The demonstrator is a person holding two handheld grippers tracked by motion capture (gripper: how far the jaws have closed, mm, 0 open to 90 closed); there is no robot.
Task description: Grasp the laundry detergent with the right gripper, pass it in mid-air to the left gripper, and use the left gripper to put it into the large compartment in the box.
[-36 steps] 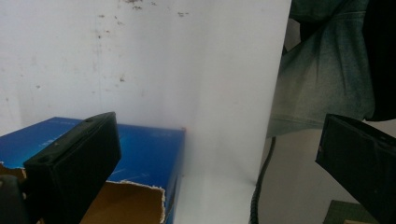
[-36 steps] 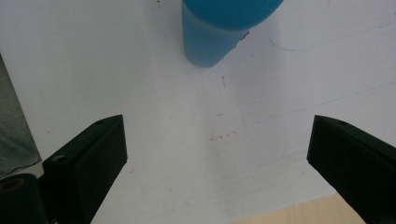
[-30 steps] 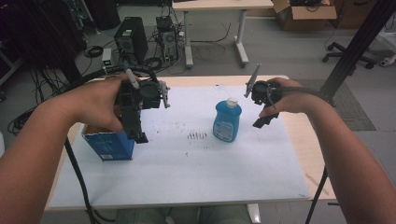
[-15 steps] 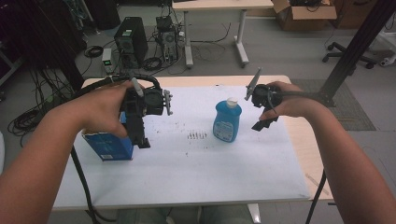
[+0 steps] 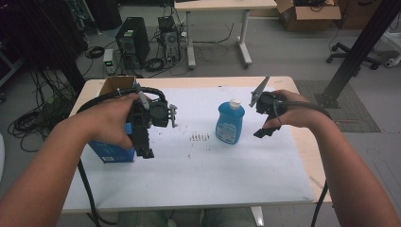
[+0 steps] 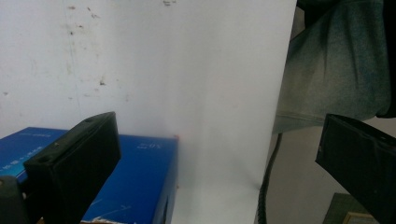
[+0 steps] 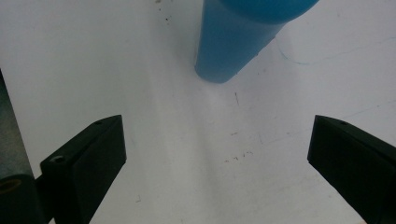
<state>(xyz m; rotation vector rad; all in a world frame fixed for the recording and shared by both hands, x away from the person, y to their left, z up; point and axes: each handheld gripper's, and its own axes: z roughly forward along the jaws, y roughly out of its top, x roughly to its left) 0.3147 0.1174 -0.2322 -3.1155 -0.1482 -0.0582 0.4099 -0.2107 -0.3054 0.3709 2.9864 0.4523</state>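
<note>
The blue plastic bottle with a white cap (image 5: 230, 123) stood upright on the white sheet covering the table (image 5: 236, 179), just right of centre, w/ the right gripper (image 5: 265, 126) held near its right side; in the right gripper view the bottle's base (image 7: 229, 51) sat ahead of the jaws, which were spread wide w/ nothing between them, prob. lined up for a side grasp; no contact yet. The left gripper (image 5: 144, 142) hovered above the right edge of the blue cardboard box (image 5: 113, 149) at the sheet's left; its jaws were also wide apart and empty, the box top (image 6: 135, 177) lying under the left jaw, so it looked ready either to steady or to take the box. Betw. box and bottle lay a small row of dark marks (image 5: 199, 137) on the sheet; nothing blocked either approach. Beyond the table: computer towers (image 5: 132, 42), loose cables, another desk (image 5: 222, 19), a cardboard carton (image 5: 307, 12), an office chair base (image 5: 352, 49).
</note>
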